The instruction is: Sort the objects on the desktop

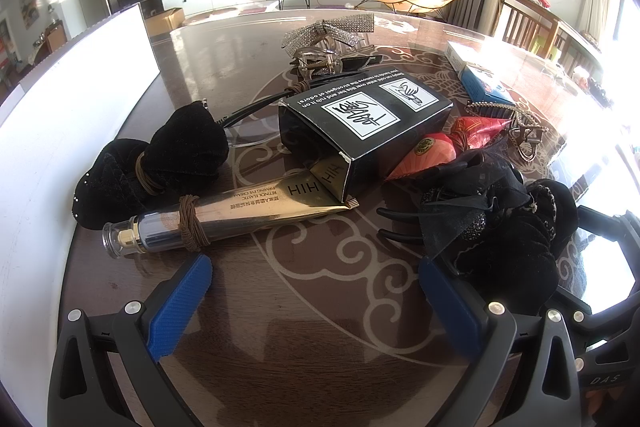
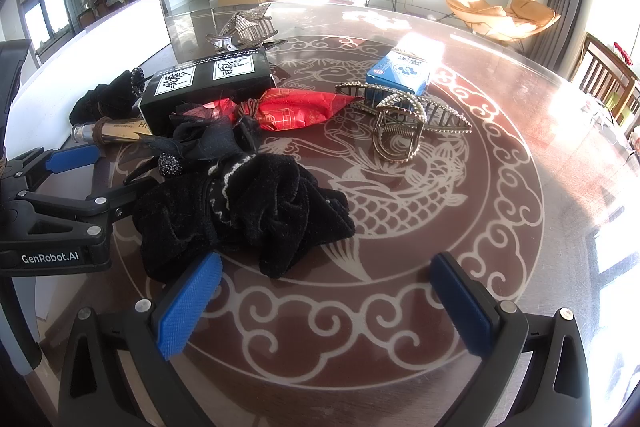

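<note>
On the tabletop [image 2: 500, 187], both tools are hanging low over the clutter. I'm seeing the left tool [image 1: 316, 291] spread wide, gripping nothing, pads hovering just short of the gold cream tube [image 1: 240, 211], which is lying on its side with a brown hair tie wound around it. Tube's flat end is sitting tucked under the open black box [image 1: 368, 123]. A black velvet bow [image 1: 160, 163] is touching the tube on its far left side. A red candy wrapper [image 1: 440, 147] is lying against the box on the right.

Right tool [image 2: 326, 301] is also gaping wide and empty, left pad nearly touching the black velvet scrunchie [image 2: 248, 211]. Past that, a gold pearl claw clip [image 2: 400, 123] is standing just beside a blue box [image 2: 400, 73]. A rhinestone bow clip [image 2: 248, 25] is sitting behind the black box. A white board [image 1: 72, 99] is bordering the left edge.
</note>
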